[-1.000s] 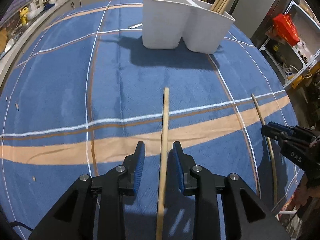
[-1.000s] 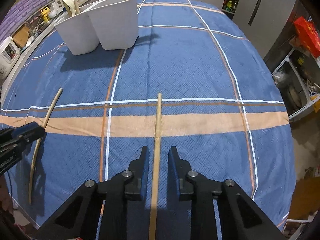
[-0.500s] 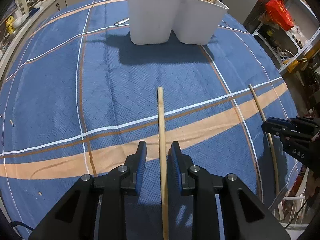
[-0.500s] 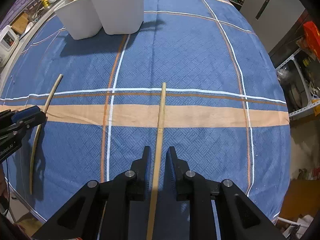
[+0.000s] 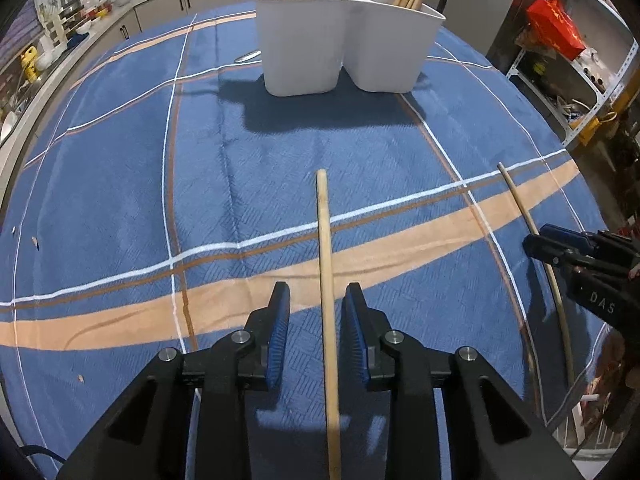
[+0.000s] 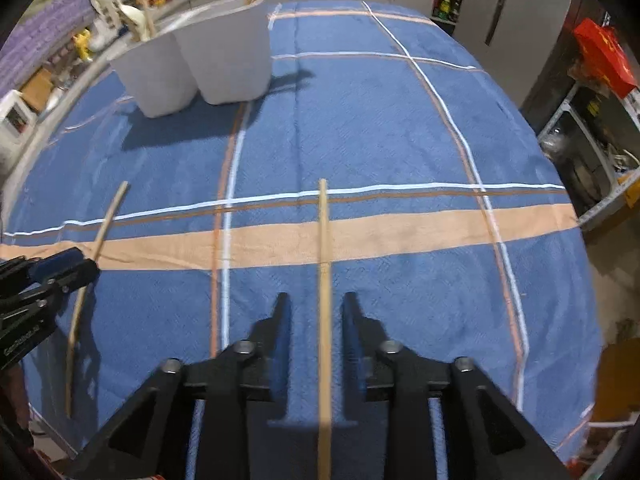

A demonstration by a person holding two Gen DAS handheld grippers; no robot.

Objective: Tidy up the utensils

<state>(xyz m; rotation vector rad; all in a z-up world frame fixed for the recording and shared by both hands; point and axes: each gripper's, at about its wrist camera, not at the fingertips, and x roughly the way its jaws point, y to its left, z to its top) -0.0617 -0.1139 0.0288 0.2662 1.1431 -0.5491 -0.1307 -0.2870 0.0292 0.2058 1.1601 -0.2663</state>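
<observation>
Two wooden chopsticks lie on the blue plaid tablecloth [image 5: 120,160]. My left gripper [image 5: 317,288] points steeply down over one chopstick [image 5: 326,240], which runs between its blue pads with a gap on each side. The second chopstick [image 6: 323,236] lies between the fingers of my right gripper [image 6: 315,298], whose jaws are opening and do not touch it. Each gripper shows in the other's view: the right gripper [image 5: 560,248] over its stick [image 5: 516,200], the left gripper [image 6: 60,272] over its stick [image 6: 106,228]. A white two-part holder [image 5: 344,52] stands at the far side with wooden utensils in it.
A metal utensil [image 5: 248,56] lies on the cloth just left of the holder. Metal shelving with a red bag [image 5: 554,28] stands past the table's right edge. Kitchen counters [image 5: 80,28] run along the back and left.
The right gripper's jaws have spread apart from the chopstick they were closed tight around. The left gripper's jaws stay about as wide, and neither hand has shifted much.
</observation>
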